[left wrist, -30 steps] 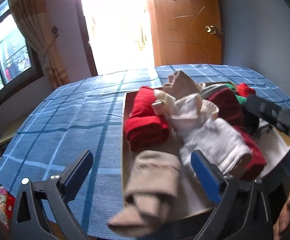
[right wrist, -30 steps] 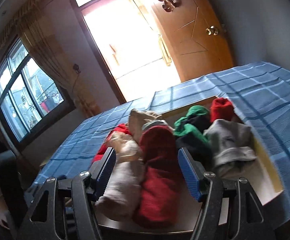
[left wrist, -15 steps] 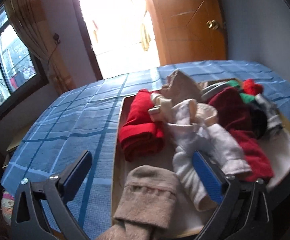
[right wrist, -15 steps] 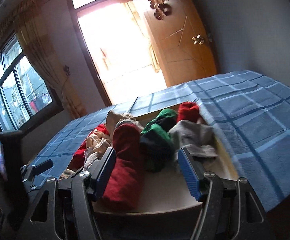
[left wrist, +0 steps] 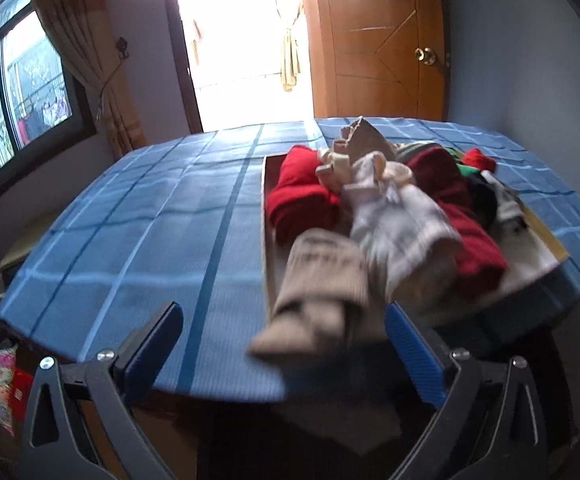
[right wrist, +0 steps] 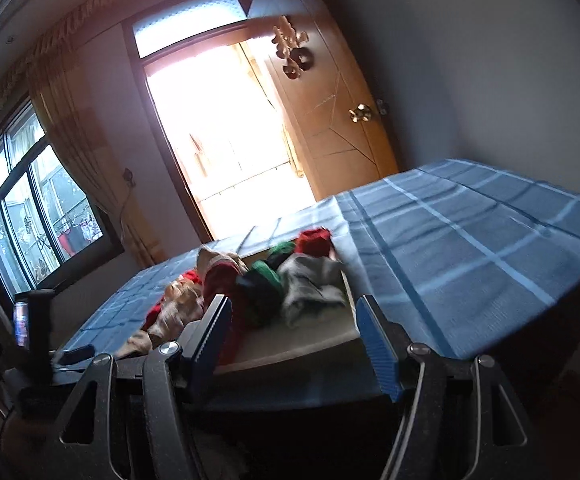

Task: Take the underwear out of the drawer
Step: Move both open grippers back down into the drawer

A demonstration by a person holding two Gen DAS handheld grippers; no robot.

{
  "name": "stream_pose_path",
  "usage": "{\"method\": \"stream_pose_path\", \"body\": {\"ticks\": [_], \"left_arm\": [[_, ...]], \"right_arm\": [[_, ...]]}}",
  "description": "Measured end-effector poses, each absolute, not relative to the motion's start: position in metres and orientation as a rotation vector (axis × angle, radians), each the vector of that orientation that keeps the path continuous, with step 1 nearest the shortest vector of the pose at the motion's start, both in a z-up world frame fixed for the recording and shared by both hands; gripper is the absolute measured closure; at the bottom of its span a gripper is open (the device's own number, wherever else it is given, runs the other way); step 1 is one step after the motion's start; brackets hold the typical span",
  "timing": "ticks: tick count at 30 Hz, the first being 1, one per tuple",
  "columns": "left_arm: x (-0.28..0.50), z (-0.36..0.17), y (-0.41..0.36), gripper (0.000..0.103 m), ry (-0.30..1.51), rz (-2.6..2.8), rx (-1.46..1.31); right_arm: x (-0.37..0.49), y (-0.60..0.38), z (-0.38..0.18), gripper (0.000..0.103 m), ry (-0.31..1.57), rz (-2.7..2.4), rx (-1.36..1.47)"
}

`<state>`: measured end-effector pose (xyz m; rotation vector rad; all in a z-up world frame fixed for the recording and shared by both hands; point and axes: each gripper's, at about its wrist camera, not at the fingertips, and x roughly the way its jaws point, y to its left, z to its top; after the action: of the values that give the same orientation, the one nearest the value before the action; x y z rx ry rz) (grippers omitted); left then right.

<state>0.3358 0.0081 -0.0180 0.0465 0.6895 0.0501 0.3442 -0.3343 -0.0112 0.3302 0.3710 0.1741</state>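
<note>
A shallow drawer (left wrist: 268, 216) lies on a blue checked tablecloth (left wrist: 150, 220), packed with rolled underwear: a red roll (left wrist: 297, 196), a white piece (left wrist: 397, 220), a dark red roll (left wrist: 469, 240), and green, black and grey ones. A beige roll (left wrist: 321, 280) hangs over the drawer's near edge. My left gripper (left wrist: 284, 326) is open just in front of that roll, its pads not touching it. My right gripper (right wrist: 291, 320) is open and empty, held back from the drawer (right wrist: 301, 344) with the grey piece (right wrist: 309, 284) ahead.
The cloth-covered table (right wrist: 469, 248) stretches wide to the left and right of the drawer. An open wooden door (left wrist: 373, 48) and a bright doorway stand behind it. A window (left wrist: 18, 92) with a curtain is at the left. A dark device (right wrist: 34, 320) shows at the right view's left edge.
Both grippers have drawn back from the drawer. In the left view the drawer has slid to the right. In the right view it now sits smaller and lower-left. Jaws unchanged.
</note>
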Motion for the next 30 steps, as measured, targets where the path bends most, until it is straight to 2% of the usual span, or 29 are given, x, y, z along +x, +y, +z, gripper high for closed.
{"method": "stream_pose_path", "body": {"ticks": [10,17,30], "left_arm": [[0.256,-0.034,0.061,0.001,0.693,0.11,-0.012],[0.236,-0.07,0.08,0.001,0.792,0.107,0.005],[0.231,-0.111,0.051,0.001,0.964,-0.088,0.012]], "right_arm": [[0.308,-0.347,-0.059,0.036,0.49,0.188,0.32],[0.298,-0.343,-0.079,0.036,0.552,0.234,0.278],[0.301,-0.302,-0.106,0.036,0.696,0.373,0.204]]}}
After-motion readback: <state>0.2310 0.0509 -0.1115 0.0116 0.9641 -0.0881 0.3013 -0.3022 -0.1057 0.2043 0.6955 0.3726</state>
